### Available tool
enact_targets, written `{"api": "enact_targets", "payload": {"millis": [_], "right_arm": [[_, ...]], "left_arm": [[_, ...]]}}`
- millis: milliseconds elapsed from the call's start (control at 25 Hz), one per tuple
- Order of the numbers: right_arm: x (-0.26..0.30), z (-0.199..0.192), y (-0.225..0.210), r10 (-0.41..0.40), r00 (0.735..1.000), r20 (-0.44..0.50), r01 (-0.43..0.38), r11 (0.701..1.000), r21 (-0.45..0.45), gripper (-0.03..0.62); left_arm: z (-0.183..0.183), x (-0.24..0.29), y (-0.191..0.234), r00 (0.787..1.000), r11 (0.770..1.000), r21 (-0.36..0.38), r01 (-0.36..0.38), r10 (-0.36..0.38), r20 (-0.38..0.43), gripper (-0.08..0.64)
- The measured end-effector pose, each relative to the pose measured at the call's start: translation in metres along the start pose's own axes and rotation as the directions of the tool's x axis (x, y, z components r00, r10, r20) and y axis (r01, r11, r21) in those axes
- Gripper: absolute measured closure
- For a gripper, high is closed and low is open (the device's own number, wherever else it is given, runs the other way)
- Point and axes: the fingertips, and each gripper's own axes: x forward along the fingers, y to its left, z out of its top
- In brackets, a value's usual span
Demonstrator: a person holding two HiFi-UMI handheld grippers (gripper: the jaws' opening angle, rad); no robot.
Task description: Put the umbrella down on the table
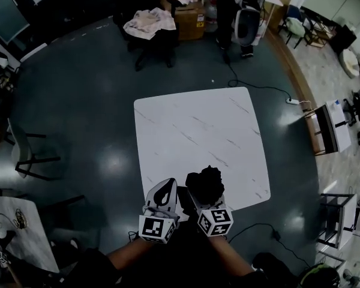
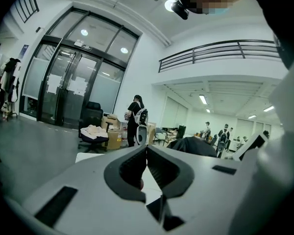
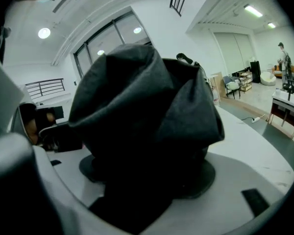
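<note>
Over the near edge of the white, marble-veined table (image 1: 198,125) we hold the folded black umbrella (image 1: 206,182) in our right gripper (image 1: 204,198), whose jaws are spread wide and clamped on the soft, crumpled fabric so that the bundle does not slip. Our left gripper (image 1: 166,191) hangs just beside it, its smooth grey jaws pressed together on nothing; we judge that one grip is enough for this

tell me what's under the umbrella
The white table has its near edge below the umbrella, which the right gripper holds. The dark fabric hides whether they touch.
</note>
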Motion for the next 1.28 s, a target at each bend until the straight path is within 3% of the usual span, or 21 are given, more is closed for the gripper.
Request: {"api": "enact_targets", "payload": {"millis": [240, 520, 800, 1280], "right_arm": [[0.047, -0.023, -0.029, 0.028, 0.992, -0.121, -0.030, 0.999, -0.013, 0.259], [0.099, -0.053, -0.053, 0.047, 0.964, -0.263, -0.051, 0.999, -0.010, 0.259], [0.137, -0.091, -0.071, 0.039, 0.920, -0.391, -0.036, 0.999, 0.014, 0.259], [0.185, -0.136, -0.095, -0.034, 0.834, -0.551, 0.067, 0.997, 0.039, 0.256]], "left_arm": [[-0.017, 0.023, 0.009, 0.997, 0.997, -0.010, -0.074, 0.074, -0.034, 0.543], [-0.035, 0.044, 0.032, 0.984, 0.987, -0.013, -0.158, 0.156, -0.081, 0.543], [-0.059, 0.059, 0.059, 0.960, 0.967, -0.060, -0.247, 0.236, -0.150, 0.543], [-0.084, 0.057, 0.080, 0.940, 0.959, -0.049, -0.278, 0.261, -0.220, 0.543]]}}
